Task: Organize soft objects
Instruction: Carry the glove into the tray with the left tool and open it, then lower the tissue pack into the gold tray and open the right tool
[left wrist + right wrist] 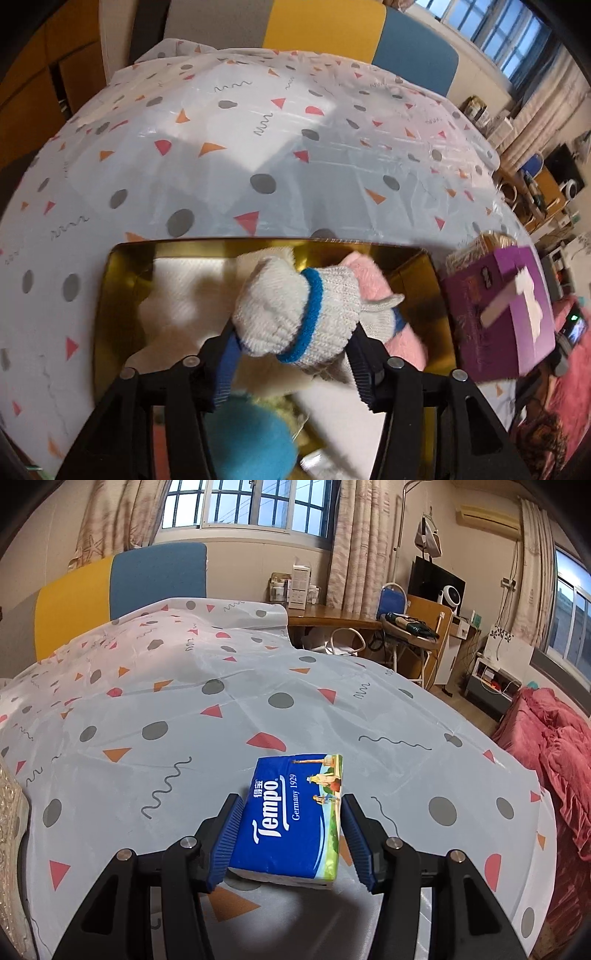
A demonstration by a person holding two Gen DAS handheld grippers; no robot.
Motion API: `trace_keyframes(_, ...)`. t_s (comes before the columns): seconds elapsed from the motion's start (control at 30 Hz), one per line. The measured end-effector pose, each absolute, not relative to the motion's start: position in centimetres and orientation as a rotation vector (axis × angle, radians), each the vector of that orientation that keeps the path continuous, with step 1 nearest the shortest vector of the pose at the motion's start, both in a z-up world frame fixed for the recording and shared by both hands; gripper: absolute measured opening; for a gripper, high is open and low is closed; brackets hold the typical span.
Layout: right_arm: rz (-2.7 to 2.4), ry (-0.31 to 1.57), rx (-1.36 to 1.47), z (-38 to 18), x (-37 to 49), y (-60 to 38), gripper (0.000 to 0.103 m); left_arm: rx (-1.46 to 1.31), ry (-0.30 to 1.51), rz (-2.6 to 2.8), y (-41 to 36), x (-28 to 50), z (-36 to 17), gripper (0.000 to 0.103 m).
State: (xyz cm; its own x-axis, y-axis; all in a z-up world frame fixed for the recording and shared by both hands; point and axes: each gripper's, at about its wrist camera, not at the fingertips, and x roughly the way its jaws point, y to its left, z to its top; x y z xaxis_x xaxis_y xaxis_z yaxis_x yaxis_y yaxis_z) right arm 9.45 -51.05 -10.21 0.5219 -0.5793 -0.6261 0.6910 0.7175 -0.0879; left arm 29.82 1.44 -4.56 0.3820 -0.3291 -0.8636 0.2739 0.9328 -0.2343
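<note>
Knit glove [295,314] is hanging pinched in left tool [291,339] over gold box [122,258], needing release; right tool [291,834] is bracketing tissue pack [291,816], grip unclear.

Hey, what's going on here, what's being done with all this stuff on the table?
Someone with two handheld grippers is sorting soft items into a gold box on a patterned tablecloth. The left gripper holds a rolled white knit glove with a blue band over the box, which already contains a pink plush item and white paper. The right gripper straddles a blue Tempo tissue pack lying on the table, its jaws at the pack's sides, the right one not yet touching it.
</note>
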Motion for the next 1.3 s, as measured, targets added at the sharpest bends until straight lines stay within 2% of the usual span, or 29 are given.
trace_keyframes(0.03,-0.766,0.686,0.178,-10.3,9.6,-51.1,0.055,-0.068,1.117,-0.405,1.1,30.0,-4.9,0.061)
trace_keyframes(0.1,-0.765,0.699,0.176,-10.4,9.8,-51.1,0.055,-0.076,1.113,-0.412,0.6,30.4,-5.3,0.075)
trace_keyframes(0.4,-0.768,0.633,0.215,-9.8,8.6,-51.4,0.055,-0.163,0.943,-0.366,3.0,27.0,-1.2,0.087)
trace_keyframes(0.67,-0.656,0.55,0.236,-6.1,5.3,-48.0,0.055,-0.247,0.826,-0.279,8.0,19.7,0.2,0.095)
trace_keyframes(0.97,-0.354,0.372,0.231,2.4,2.0,-36.8,0.055,-0.251,0.802,-0.222,11.5,14.5,-0.7,0.095)
trace_keyframes(1.13,-0.065,0.393,0.141,4.5,2.1,-27.5,0.055,-0.233,0.82,-0.124,13.7,12.1,-0.9,0.099)
trace_keyframes(1.3,0.22,0.502,0.109,3.3,4.1,-18.3,0.055,-0.13,0.781,-0.064,14.0,9.4,-0.8,0.103)
